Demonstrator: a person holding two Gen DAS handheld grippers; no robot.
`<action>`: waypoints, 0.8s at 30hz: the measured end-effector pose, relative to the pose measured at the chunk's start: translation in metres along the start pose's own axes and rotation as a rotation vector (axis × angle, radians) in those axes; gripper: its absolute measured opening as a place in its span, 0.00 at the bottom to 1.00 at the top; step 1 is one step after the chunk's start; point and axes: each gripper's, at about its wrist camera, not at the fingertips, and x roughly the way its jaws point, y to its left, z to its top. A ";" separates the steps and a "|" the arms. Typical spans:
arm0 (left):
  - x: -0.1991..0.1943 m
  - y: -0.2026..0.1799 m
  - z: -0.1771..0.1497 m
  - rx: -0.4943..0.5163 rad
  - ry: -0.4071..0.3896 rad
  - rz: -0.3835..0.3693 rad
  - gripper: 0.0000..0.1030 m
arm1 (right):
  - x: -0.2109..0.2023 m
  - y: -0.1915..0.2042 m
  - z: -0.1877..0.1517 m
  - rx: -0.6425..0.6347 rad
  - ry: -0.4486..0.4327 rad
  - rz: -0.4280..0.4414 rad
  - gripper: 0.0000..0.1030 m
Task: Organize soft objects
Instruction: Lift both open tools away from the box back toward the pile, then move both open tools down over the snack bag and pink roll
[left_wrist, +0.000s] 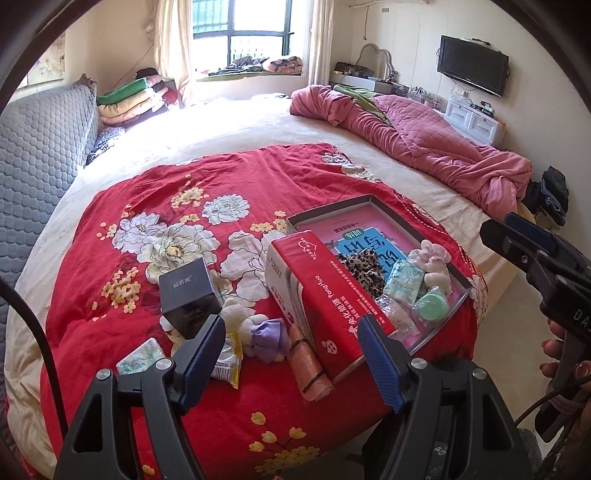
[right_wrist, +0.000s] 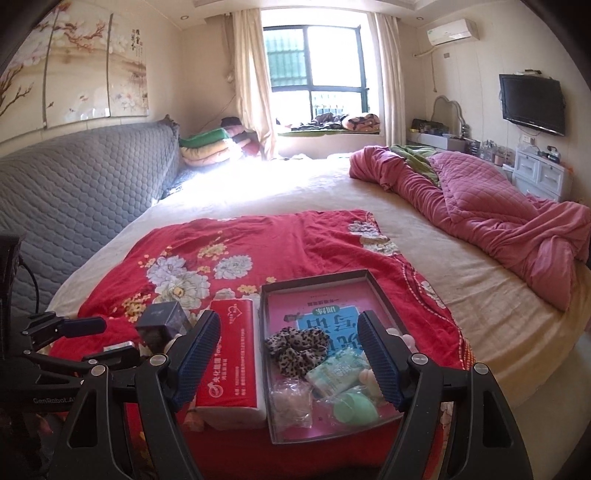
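Observation:
A shallow box (left_wrist: 328, 210) with a pink book in it lies on the red floral blanket (left_wrist: 184, 177). Inside it are a leopard scrunchie (left_wrist: 364, 269), a small tissue packet (left_wrist: 404, 280), a green round puff (left_wrist: 432, 304) and a pink plush (left_wrist: 434, 262). A red tissue pack (left_wrist: 325, 295) leans on the box's left rim. Left of it lie a purple bow with a white plush (left_wrist: 266, 336), an orange roll (left_wrist: 308, 365) and a yellow packet (left_wrist: 229, 362). My left gripper (left_wrist: 291, 325) hovers open above these. My right gripper (right_wrist: 290, 321) is open and empty over the box (right_wrist: 314, 277), above the scrunchie (right_wrist: 299, 347).
A black cube box (left_wrist: 188, 291) and a green tissue packet (left_wrist: 142, 360) sit left on the blanket. A crumpled pink quilt (left_wrist: 424, 147) covers the bed's right side. The grey padded headboard (left_wrist: 40, 147) is on the left. The right gripper (left_wrist: 495, 229) appears at the left view's right edge.

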 end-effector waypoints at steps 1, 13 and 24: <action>0.000 0.002 -0.002 -0.003 0.003 0.002 0.71 | 0.000 0.004 0.000 -0.007 0.002 0.003 0.76; -0.010 0.062 -0.012 -0.115 -0.003 0.036 0.71 | 0.009 0.043 -0.004 -0.088 0.037 0.065 0.76; -0.015 0.112 -0.028 -0.207 0.010 0.083 0.71 | 0.019 0.075 -0.016 -0.148 0.080 0.114 0.76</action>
